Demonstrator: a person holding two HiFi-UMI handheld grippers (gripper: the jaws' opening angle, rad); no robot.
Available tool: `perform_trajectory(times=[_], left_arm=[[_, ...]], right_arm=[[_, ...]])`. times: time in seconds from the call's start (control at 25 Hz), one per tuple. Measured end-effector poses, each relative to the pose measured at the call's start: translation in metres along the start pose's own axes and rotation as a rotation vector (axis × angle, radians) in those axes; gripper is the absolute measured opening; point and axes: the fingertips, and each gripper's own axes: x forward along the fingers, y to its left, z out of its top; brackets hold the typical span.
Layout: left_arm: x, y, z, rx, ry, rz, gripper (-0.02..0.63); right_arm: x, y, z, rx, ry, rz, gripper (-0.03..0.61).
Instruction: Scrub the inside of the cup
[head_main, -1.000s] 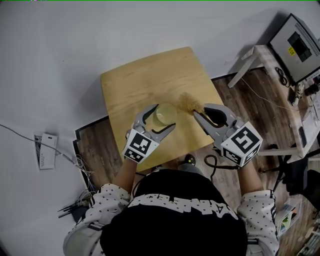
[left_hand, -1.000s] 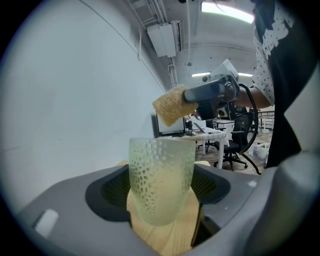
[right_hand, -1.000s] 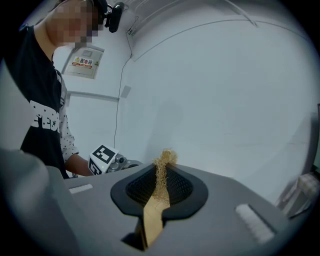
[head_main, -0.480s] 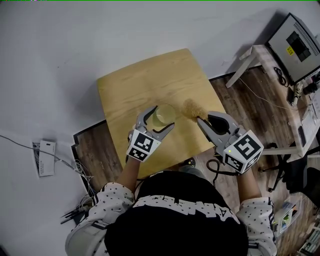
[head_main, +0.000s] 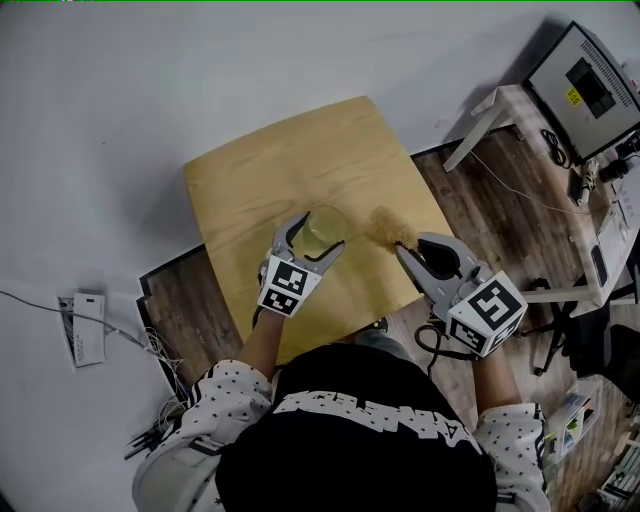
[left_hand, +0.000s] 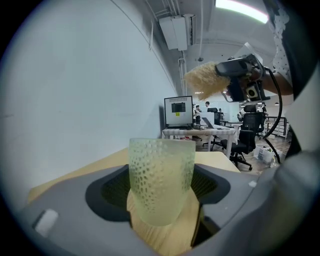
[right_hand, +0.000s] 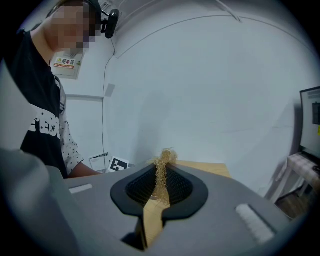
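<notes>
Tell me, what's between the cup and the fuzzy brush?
Nothing but a strip of bare wooden table shows between the cup and the brush in the head view.

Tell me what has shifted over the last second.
The left claw has lowered the cup toward the table, opening a small gap to the brush. Unchanged: left claw gripping the cup, right claw gripping the brush, bristles outside the cup.

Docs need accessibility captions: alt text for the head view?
From above, the left gripper holds a pale cup at a wooden table; the right gripper holds a tan brush beside it, outside the cup.
</notes>
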Motion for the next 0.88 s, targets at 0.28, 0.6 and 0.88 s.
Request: perform_trajectory(times=[0.28,0.6,0.88], left_arm=[[0.011,0.005,-0.018,-0.028,0.023,0.008,0.365],[0.019,0.009,-0.027,-0.039,0.025,0.025,0.365],[0.024,0.010,-0.032,-0.038,0.029,0.022,0.365]], right_arm=[[0.000,-0.001,-0.005,0.002,0.021,-0.025,0.055],[-0.001,0.001,-0.009,-0.013,0.046,-0.041,0.057],[-0.001,0.000,-0.011,-0.004,0.052,-0.043,0.057]])
